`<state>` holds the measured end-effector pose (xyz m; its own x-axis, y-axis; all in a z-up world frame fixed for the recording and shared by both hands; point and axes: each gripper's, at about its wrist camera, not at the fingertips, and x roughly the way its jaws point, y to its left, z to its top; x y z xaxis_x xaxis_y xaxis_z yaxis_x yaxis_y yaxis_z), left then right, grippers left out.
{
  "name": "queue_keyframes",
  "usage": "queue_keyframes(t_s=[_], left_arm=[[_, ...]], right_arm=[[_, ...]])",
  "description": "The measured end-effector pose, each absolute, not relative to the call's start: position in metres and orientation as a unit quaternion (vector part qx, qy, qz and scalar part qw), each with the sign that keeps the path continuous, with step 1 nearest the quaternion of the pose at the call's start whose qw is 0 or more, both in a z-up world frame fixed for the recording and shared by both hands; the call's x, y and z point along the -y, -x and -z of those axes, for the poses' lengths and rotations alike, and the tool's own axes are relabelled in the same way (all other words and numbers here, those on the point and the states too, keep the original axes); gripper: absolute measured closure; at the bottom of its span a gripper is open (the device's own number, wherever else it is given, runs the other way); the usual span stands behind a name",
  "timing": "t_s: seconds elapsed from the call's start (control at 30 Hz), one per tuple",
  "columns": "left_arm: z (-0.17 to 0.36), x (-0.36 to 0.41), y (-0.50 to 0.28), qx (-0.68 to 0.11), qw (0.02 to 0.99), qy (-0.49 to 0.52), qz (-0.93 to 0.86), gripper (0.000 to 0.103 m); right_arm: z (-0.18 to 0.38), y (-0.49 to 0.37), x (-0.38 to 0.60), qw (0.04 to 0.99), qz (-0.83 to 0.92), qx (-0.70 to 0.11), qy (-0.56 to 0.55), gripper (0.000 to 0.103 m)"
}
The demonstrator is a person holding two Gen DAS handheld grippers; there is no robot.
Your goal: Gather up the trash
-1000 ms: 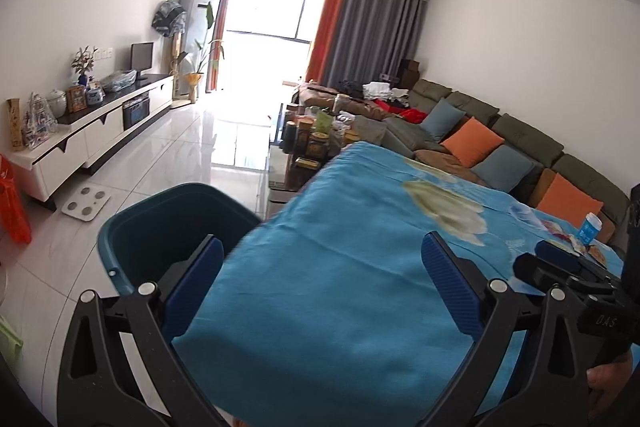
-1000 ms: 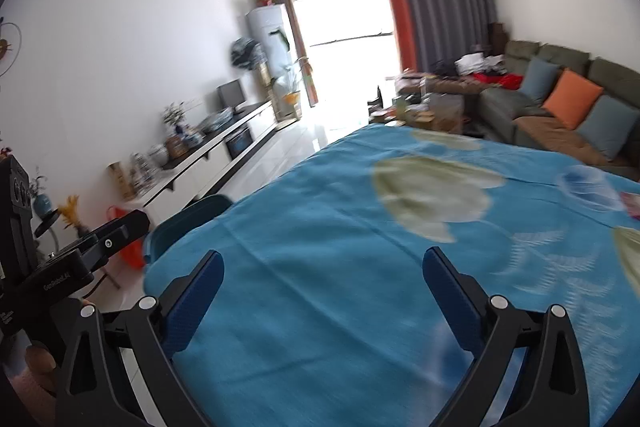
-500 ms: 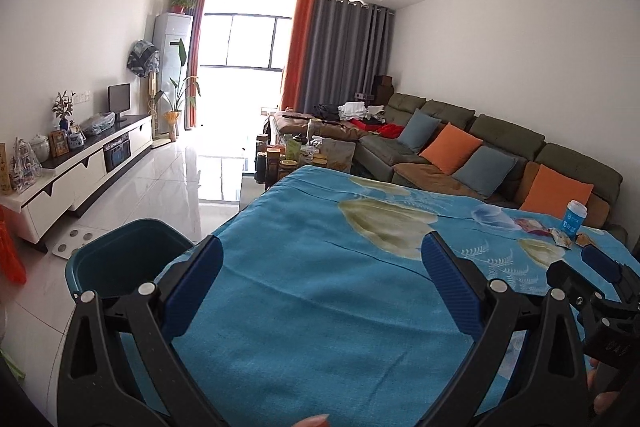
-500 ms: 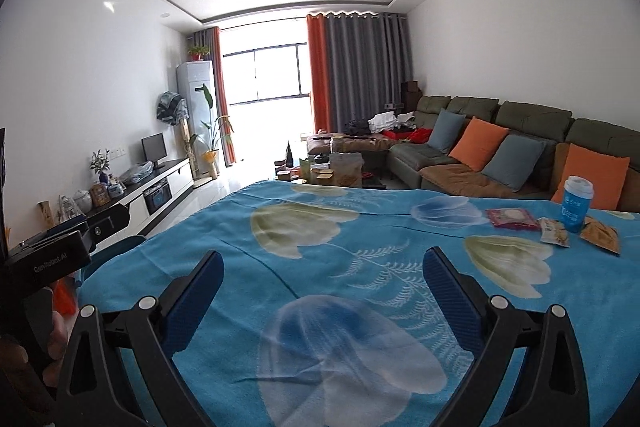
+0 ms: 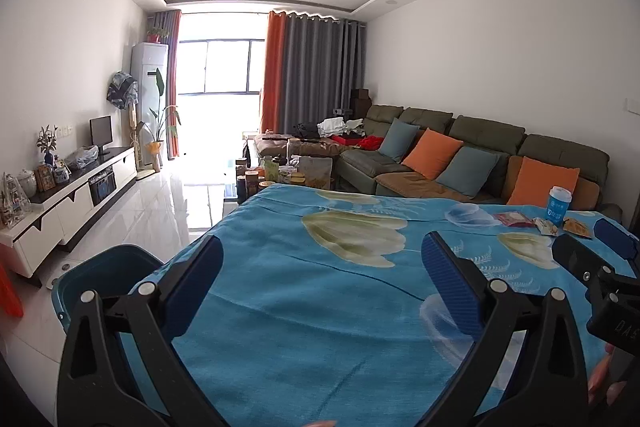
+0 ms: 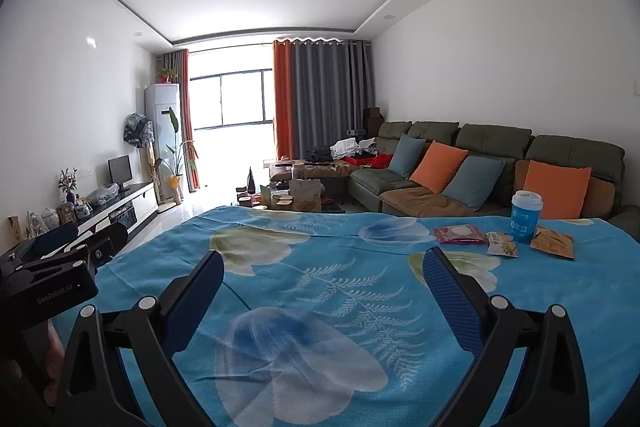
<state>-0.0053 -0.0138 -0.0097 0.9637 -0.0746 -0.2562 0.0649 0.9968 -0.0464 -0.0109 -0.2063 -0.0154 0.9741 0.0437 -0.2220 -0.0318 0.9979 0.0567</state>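
Reaching right gripper, jaws apart like the left gripper, toward wrappers mid-right; skirt the cup.

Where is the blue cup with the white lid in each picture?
Left wrist view: the blue paper cup with a white lid stands far right on the blue flowered tablecloth.
Right wrist view: the cup stands right of centre, among snack wrappers.
Shared landmark: the orange cushion behind it.

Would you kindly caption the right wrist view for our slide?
Open right gripper faces blue cup and snack wrappers on floral tablecloth.
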Motion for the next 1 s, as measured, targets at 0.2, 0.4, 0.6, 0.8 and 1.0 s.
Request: queue_keyframes(t_s=[0.2,0.4,0.6,0.8,1.0], left_arm=[[0.0094,0.0135,0.0078,-0.125,0.991,0.02,0.034,0.006],[0.0097,0.0134,0.0079,-0.12,0.992,0.019,0.03,0.006],[0.0087,0.0134,0.0107,-0.114,0.993,0.018,0.028,0.006],[0.0081,0.0148,0.0119,-0.11,0.993,0.017,0.027,0.006],[0.0069,0.0159,0.0119,-0.106,0.994,0.014,0.026,0.006]], right_arm=[[0.0115,0.015,0.2071,0.994,-0.014,-0.102,-0.028,0.007],[0.0115,0.0156,0.2075,0.994,-0.013,-0.102,-0.028,0.007],[0.0108,0.0157,0.2081,0.994,-0.013,-0.102,-0.028,0.007],[0.0095,0.0179,0.2082,0.994,-0.01,-0.1,-0.031,0.007],[0.0072,0.0168,0.2098,0.994,-0.009,-0.1,-0.032,0.007]])
